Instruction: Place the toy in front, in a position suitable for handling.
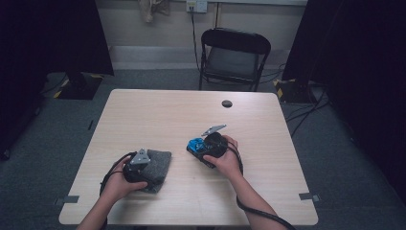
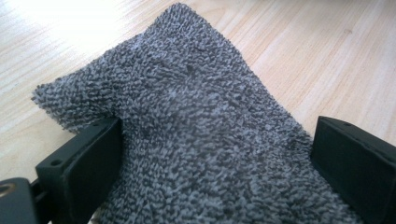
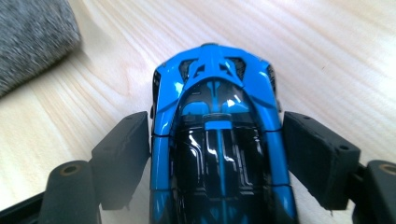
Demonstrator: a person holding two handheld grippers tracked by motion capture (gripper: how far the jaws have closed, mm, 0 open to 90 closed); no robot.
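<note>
1. Right claw (image 3: pixel 217 154): its jaws are seen on either side of a blue and black toy car (image 3: pixel 219 140). The left pad is touching the car's flank; at the right pad a narrow gap appears to remain, so a firm clamp cannot be confirmed. The jaws stand fairly wide because the car body is broad. The straddle is judged to be meant to steady or lift the car.

2. The car is found between the right claw's jaws, lengthwise along them, one end pointing away from the claw. In the high view it lies on the counter (image 1: pixel 158 110) just ahead of the right hand (image 1: pixel 225 160).

3. Left claw (image 2: pixel 215 154): its jaws are set wide apart over a grey terry cloth (image 2: pixel 187 121). The left jaw is pressed into the pile; the right jaw stands just beside the cloth's edge. Whether the cloth is pinched cannot be told. The cloth is bunched up between the jaws, which suggests that it is being gathered for pick-up.

4. Beyond the left claw, the cloth's far corner is seen lying on bare wood. The right claw is well apart from it, so both hands are kept clear of each other.

5. Judgement: cloth and car are being readied together, probably for wiping the car.
</note>
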